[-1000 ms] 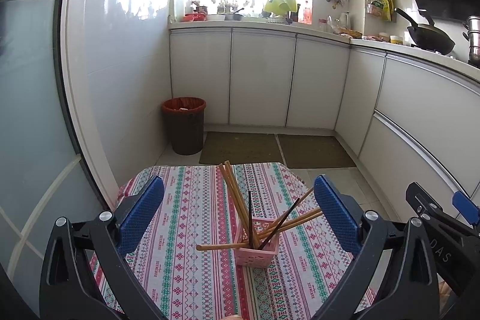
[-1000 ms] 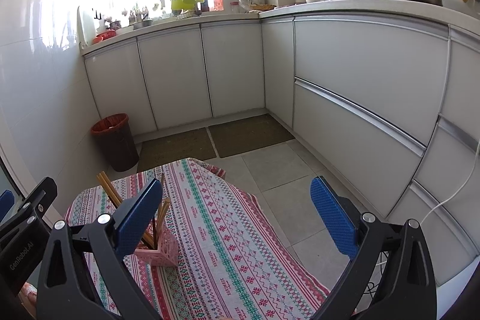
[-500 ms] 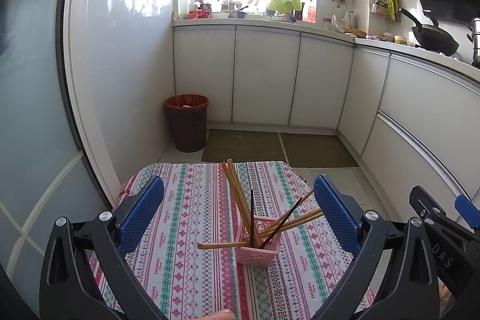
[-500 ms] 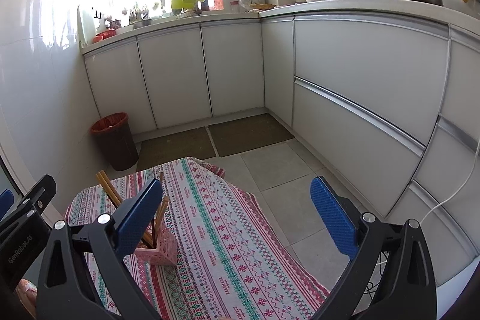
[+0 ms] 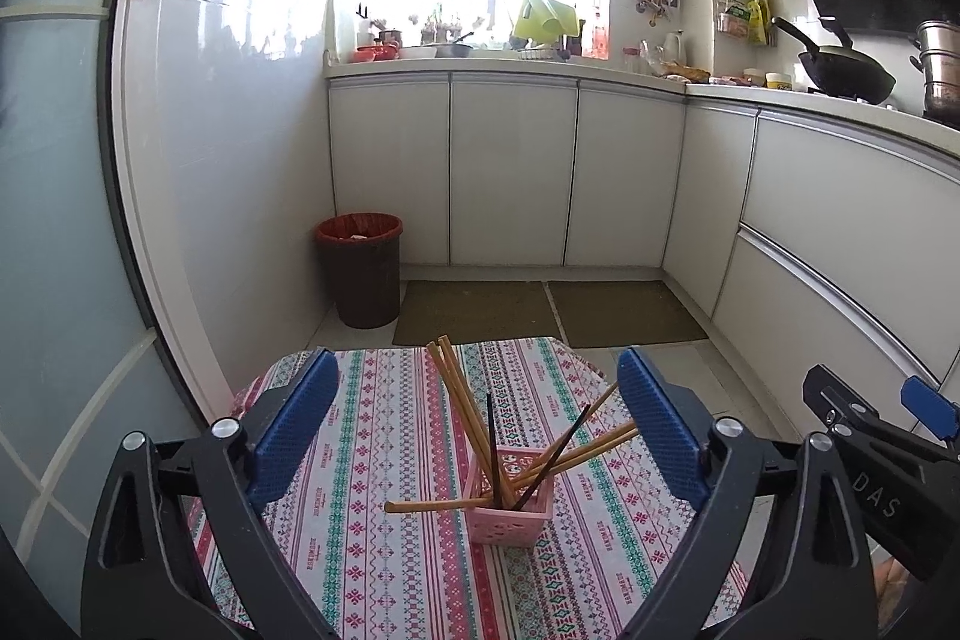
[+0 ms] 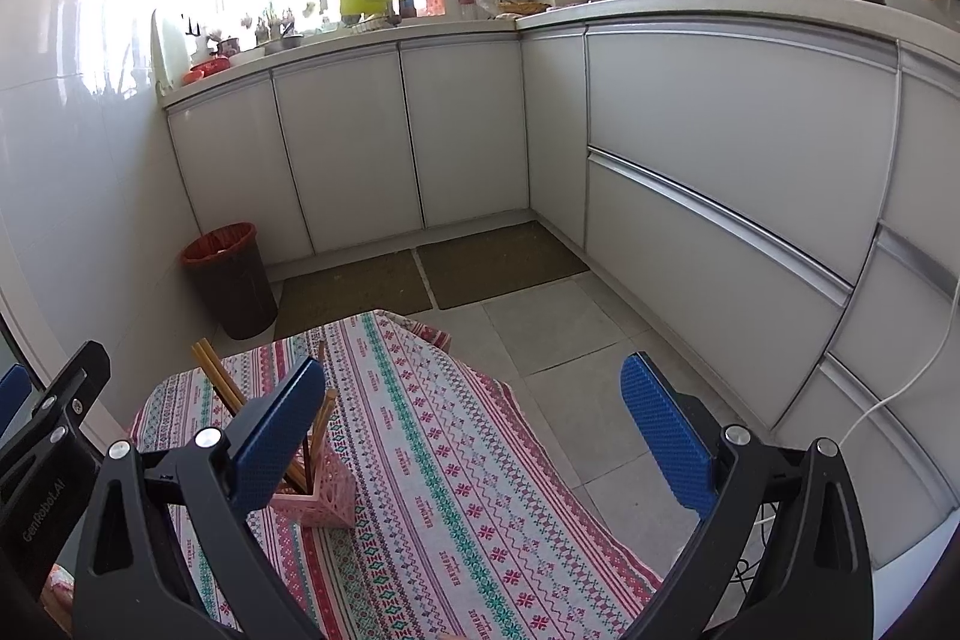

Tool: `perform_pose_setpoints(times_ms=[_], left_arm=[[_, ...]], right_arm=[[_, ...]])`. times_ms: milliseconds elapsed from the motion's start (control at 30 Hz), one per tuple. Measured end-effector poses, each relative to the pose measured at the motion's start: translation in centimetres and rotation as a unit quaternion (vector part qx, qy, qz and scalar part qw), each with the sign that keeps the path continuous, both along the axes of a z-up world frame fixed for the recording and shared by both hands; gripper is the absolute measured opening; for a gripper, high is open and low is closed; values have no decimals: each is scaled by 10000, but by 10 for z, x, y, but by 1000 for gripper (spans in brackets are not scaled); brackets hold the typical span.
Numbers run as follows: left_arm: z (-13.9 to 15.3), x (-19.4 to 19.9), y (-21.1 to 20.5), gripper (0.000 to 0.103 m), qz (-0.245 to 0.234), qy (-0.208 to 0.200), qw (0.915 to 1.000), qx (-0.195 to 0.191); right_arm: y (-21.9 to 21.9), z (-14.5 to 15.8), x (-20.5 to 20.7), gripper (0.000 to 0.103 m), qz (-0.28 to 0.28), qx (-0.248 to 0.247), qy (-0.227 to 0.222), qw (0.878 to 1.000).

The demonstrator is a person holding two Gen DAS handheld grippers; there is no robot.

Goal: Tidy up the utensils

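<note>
From my right tool's camera, my own blue finger (image 6: 273, 439) covers most of the pink holder (image 6: 318, 496) and the lower chopsticks (image 6: 216, 379). My hand (image 6: 57, 583) shows only as a sliver at the bottom left edge. In the left view, the steel pot (image 5: 939, 70) is cut by the frame edge, and the windowsill clutter (image 5: 438, 40) is too small and backlit to identify.

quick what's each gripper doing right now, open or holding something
Left gripper: open, holding nothing.
Right gripper: open, holding nothing.
</note>
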State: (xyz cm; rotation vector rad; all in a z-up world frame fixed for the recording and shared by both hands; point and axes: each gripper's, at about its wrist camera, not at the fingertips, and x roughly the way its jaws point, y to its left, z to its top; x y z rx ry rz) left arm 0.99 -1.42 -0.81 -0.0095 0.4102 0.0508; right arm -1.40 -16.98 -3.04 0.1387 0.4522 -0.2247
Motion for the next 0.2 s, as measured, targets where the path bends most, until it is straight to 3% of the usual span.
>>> perform_pose_setpoints(times_ms=[200], left_arm=[[1,0,0,96,110,42,9999,27]], right_arm=[[-3,1,0,96,-23,26,-1,10000]])
